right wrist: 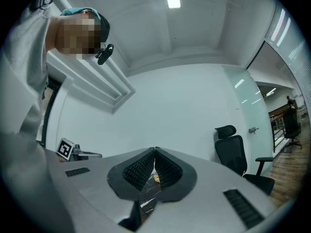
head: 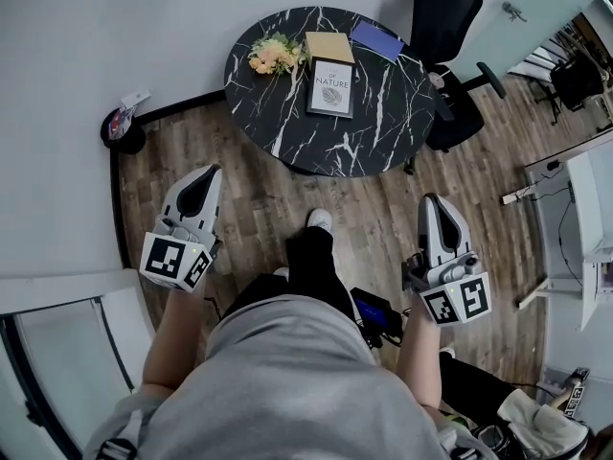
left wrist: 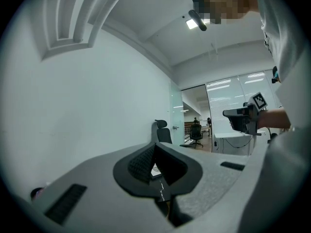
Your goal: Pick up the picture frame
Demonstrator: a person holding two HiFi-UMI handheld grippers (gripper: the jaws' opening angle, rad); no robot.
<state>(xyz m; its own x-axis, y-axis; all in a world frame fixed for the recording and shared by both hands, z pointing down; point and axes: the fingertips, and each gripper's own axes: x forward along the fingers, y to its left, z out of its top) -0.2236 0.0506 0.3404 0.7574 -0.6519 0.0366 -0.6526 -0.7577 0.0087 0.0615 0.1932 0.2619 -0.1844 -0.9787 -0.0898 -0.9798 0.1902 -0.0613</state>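
The picture frame (head: 331,88), white with a leaf print, lies flat on the round black marble table (head: 383,113) ahead of me. My left gripper (head: 213,171) and right gripper (head: 433,199) are held level over the wood floor, well short of the table and apart from the frame. Both have their jaws together with nothing between them. In the left gripper view the left gripper (left wrist: 155,144) shows its tips meeting. The right gripper (right wrist: 155,149) shows the same in its own view, with a sliver of the marble table (right wrist: 148,198) visible below the pads.
A flower bunch (head: 273,54), a brown book (head: 329,46) and a blue notebook (head: 376,39) share the table. A black office chair (head: 445,27) stands behind it. There is a black bin (head: 123,127) by the left wall and a white desk (head: 589,209) at right.
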